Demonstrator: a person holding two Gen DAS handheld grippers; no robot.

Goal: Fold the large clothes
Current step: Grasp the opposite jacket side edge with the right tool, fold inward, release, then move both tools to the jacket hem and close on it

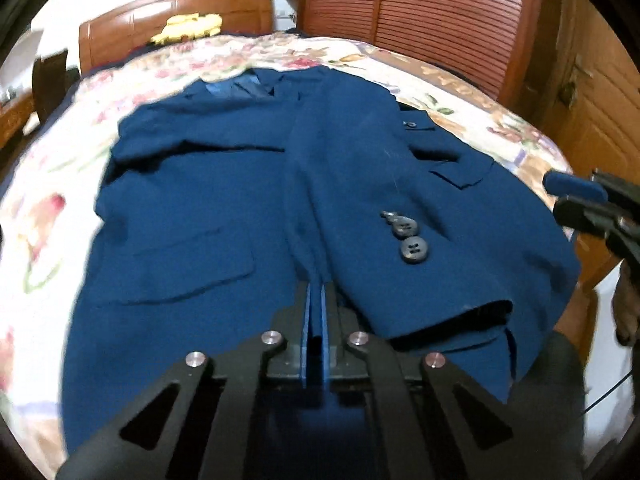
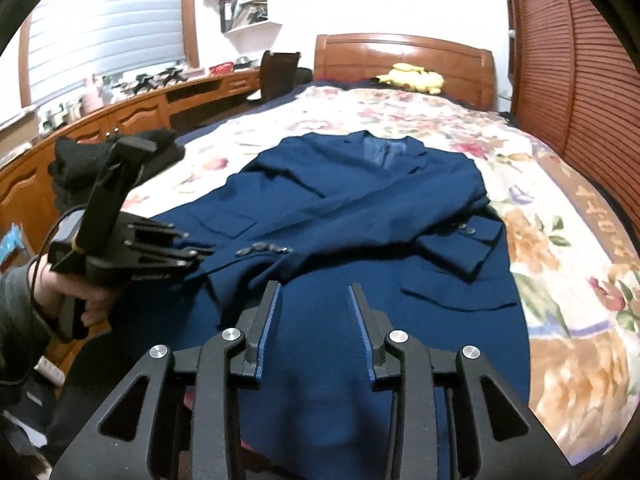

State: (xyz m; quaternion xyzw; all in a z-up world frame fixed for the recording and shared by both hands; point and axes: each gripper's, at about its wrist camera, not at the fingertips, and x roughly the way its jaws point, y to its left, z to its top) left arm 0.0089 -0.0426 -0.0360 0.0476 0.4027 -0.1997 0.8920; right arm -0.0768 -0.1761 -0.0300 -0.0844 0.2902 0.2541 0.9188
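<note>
Lying on bed (image 2: 560,320): soft, floppy blazer (image 2: 360,208) | left gripper (image 1: 316,292) pinching its hem | right gripper (image 2: 314,292) gaping, empty | grab hem corners

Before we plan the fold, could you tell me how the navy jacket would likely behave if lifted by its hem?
The navy jacket would probably drape limply: it lies creased. Its folded sleeve would likely slide off.

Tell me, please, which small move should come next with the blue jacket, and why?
Probably lower the open right gripper onto the hem of the blue jacket and close it. Both sleeves already lie folded across the front, the left gripper looks shut at the hem, and the right holds nothing.
</note>
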